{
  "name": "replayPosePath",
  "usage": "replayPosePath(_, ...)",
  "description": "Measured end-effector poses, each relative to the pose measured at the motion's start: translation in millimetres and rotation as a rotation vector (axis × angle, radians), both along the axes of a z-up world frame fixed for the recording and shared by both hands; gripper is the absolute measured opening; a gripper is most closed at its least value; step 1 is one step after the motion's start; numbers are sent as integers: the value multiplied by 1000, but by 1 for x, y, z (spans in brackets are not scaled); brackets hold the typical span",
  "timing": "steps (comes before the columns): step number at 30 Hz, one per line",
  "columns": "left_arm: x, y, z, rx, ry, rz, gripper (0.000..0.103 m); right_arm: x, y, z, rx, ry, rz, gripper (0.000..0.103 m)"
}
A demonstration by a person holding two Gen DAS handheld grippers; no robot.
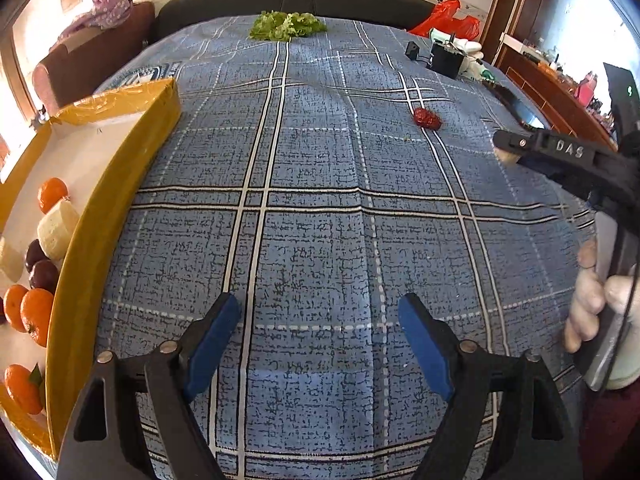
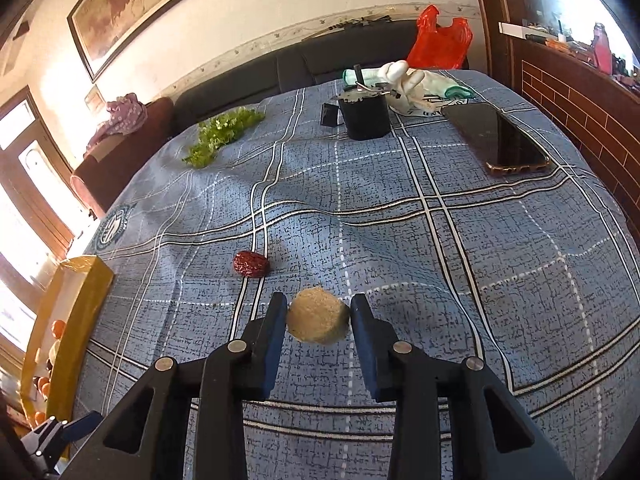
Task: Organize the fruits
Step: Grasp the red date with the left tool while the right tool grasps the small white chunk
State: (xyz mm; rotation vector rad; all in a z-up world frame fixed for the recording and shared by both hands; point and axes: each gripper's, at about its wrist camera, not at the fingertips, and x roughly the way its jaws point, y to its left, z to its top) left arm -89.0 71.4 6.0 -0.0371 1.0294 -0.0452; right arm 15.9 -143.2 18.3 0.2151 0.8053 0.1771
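- Right hand-held gripper (image 2: pixel 319 318) pinched a tan round fruit piece (image 2: pixel 318 316) just above the desk (image 2: pixel 440 240), red date (image 2: pixel 250 263) far-left of it.
- Left hand-held gripper (image 1: pixel 320 320) spread, hovering low beside the yellow box (image 1: pixel 120 184).

Open blue cloth (image 1: pixel 320 208) was left between the yellow box (image 1: pixel 120 184) and the red date (image 2: pixel 251 264); a black container (image 2: pixel 366 116) and phone (image 2: pixel 500 138) stood beyond.
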Motion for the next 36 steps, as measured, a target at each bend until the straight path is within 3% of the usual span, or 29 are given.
replayPosePath(3,0,-15,-7,74,53,-63,103,0,-6,0,35,5,0,35)
replayPosePath(6,3,-16,-6,68,100,-78,103,-1,-9,3,58,1,5,35)
replayPosePath(8,14,-14,-2,44,108,-75,96,-1,-11,4,65,2,4,35)
replayPosePath(10,32,-16,9,14,84,-82,72,-1,-14,5,83,6,0,35)
replayPosePath(11,40,-19,13,3,73,-86,69,-1,-16,5,89,6,-3,35)
replayPosePath(16,102,-42,35,-82,-15,-127,67,1,-25,7,121,14,-21,35)
replayPosePath(21,163,-66,18,-106,10,-130,67,3,-38,9,162,13,-44,36)
replayPosePath(27,191,-95,2,-38,-3,-173,60,7,-44,7,191,37,-54,36)
replayPosePath(29,188,-101,1,0,-26,-182,50,7,-44,6,187,40,-55,36)
replayPosePath(31,183,-107,-1,49,-55,-198,32,8,-41,7,178,39,-52,36)
replayPosePath(32,180,-110,-1,66,-67,-205,29,8,-41,7,174,39,-52,36)
replayPosePath(36,166,-108,0,72,-98,-199,29,9,-42,6,166,37,-60,36)
